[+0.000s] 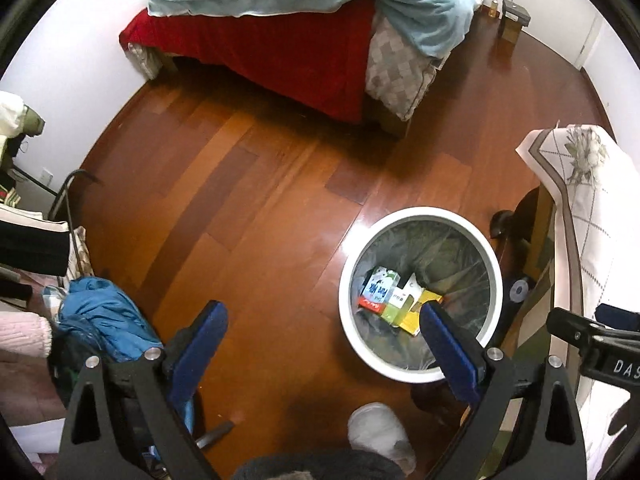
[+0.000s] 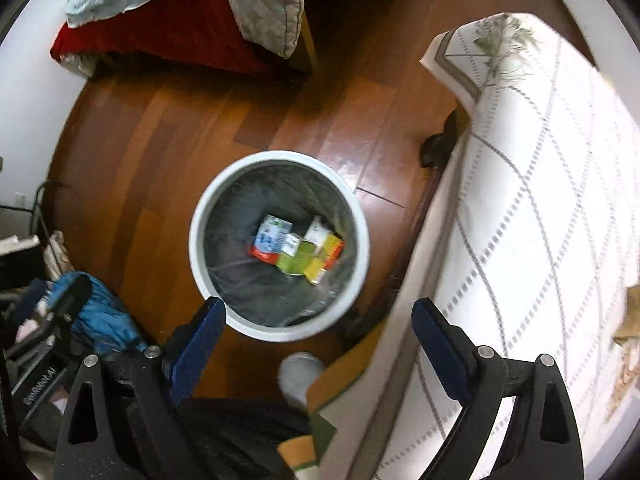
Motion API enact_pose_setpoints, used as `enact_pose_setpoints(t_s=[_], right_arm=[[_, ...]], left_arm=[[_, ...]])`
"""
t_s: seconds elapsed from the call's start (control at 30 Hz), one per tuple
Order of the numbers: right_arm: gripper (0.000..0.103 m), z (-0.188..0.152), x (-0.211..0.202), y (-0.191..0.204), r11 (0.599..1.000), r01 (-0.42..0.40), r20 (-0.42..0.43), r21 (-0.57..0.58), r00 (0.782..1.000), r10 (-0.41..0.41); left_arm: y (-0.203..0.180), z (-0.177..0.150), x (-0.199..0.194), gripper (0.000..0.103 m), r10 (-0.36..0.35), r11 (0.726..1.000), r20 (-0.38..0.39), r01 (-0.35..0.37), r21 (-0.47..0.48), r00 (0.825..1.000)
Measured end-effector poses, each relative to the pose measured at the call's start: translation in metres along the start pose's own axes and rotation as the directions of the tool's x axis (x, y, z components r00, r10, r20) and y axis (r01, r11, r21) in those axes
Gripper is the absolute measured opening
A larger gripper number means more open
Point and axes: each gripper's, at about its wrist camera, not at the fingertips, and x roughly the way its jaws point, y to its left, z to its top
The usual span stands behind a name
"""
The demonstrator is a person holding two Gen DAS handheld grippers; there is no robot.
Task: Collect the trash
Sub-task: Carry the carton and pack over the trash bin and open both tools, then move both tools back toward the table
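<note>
**Scanning for the next scrap with both grippers empty**

Hovering above the white bin (image 2: 279, 246), lined with a clear bag and standing on the wooden floor (image 1: 248, 184) between the bed (image 1: 280, 40) far off and the cloth-covered table (image 2: 520, 200) on the right. Already inside, at the bottom: several flattened cartons (image 2: 298, 246) in blue, red, green and yellow, lying in a loose overlap.

Left gripper (image 1: 320, 326): jaws spread wide, nothing between the blue pads. Right gripper (image 2: 318, 322): jaws equally wide, likewise holding nothing.

Probably between pickups, so best done as follows. Sweep each camera slowly over floor and table edge before committing; the right view is smeared, so steady it first. Look near the blue garment (image 1: 104, 320) heaped at the left, where small litter could hide among clutter, though none can be made out from here. Approach any flat scrap low and from the side, since thin card slips from a top pinch. Keep clear of the bin rim on return, and release only once well over the opening. Mind the white-socked foot (image 1: 380, 432) nearby.
</note>
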Motion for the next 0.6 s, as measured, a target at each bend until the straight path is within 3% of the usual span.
enact_pose_setpoints(t_s=[0.33, 0.6], right_arm=[[0.095, -0.039, -0.032, -0.006, 1.0, 0.006, 0.071, 0.025, 0.997, -0.008], [0.095, -0.062, -0.08, -0.008, 1.0, 0.0, 0.173, 0.023, 0.985, -0.004]], left_arm=[[-0.001, -0.014, -0.035, 0.098, 0.009, 1.0, 0.055, -0.01, 0.015, 0.998], [0.001, -0.025, -0.08, 0.098, 0.0, 1.0, 0.125, -0.002, 0.023, 0.992]])
